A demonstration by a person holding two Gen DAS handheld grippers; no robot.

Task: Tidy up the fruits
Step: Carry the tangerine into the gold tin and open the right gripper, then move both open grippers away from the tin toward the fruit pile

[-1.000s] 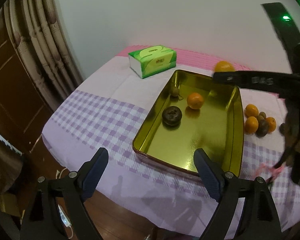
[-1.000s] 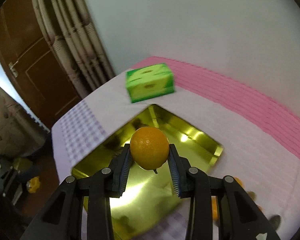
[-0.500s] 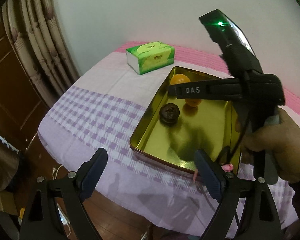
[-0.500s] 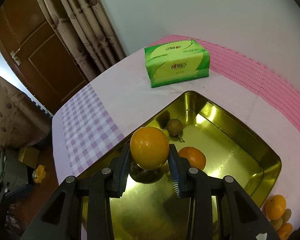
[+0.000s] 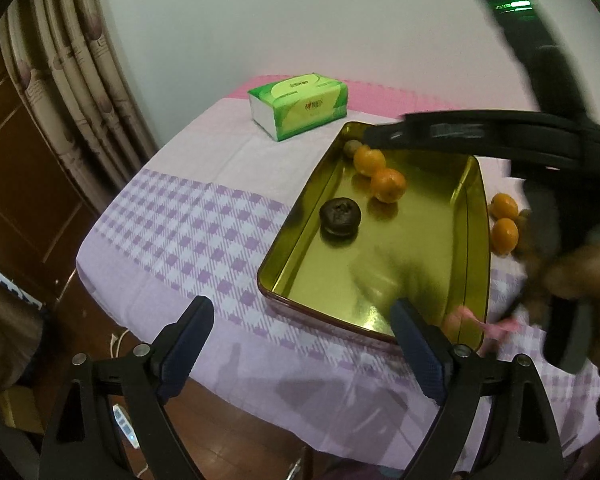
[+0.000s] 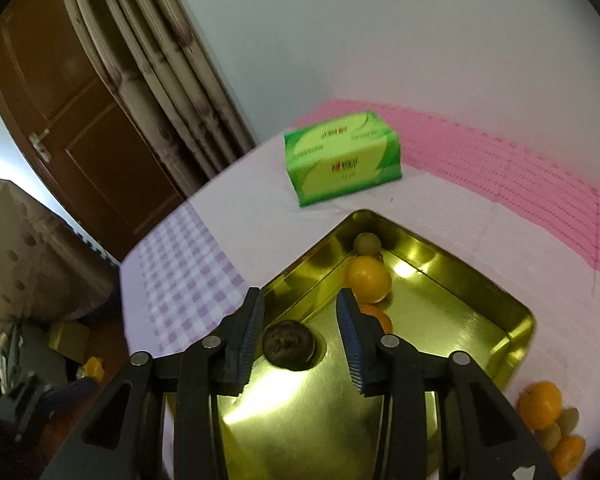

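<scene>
The right gripper is apart and empty above the tray, where two oranges lie at the far corner. The left gripper, also apart, waits near. Next, fetch the fruits right of the tray, lifting clear over the rim.

In the left wrist view the black right claw and the hand holding it are smeared by motion, covering part of the small greenish-brown round fruit and the loose fruits beyond the shiny gold rectangular metal tray. In the right wrist view a claw finger hides much of the nearer orange.
</scene>
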